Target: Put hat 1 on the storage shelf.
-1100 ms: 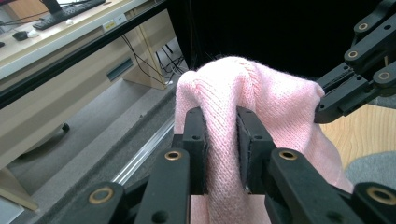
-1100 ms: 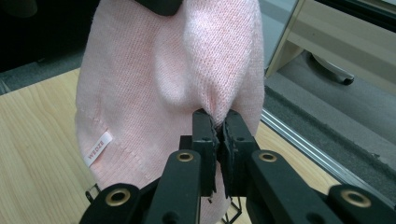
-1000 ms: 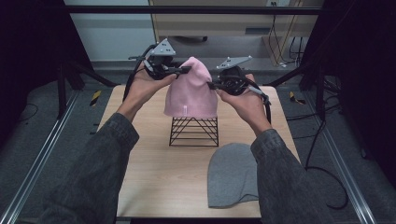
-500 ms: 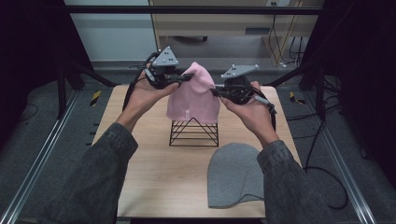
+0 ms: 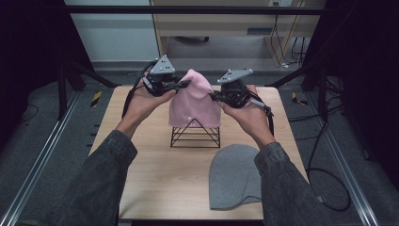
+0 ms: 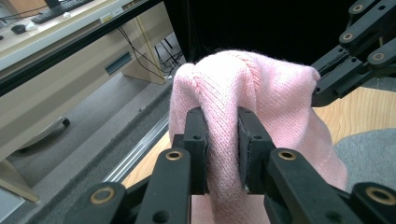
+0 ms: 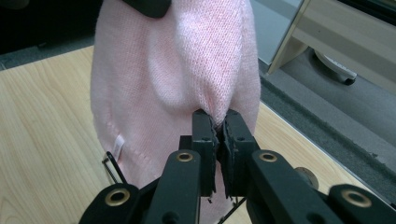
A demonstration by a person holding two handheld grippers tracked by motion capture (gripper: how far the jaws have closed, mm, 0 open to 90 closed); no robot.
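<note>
The pink beanie sat draped over the black wire stand at the far centre of the table. The left gripper and right gripper each had jaws pinched on a fold of knit at opposite sides, probably to control both sides evenly. 1 grey beanie lay flat near the front edge.

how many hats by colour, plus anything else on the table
pink hat: 1, pinched by both grippers, left and right
grey hat: 1, flat on the table
black wire stand: 1, under the pink hat
total: 3
</note>
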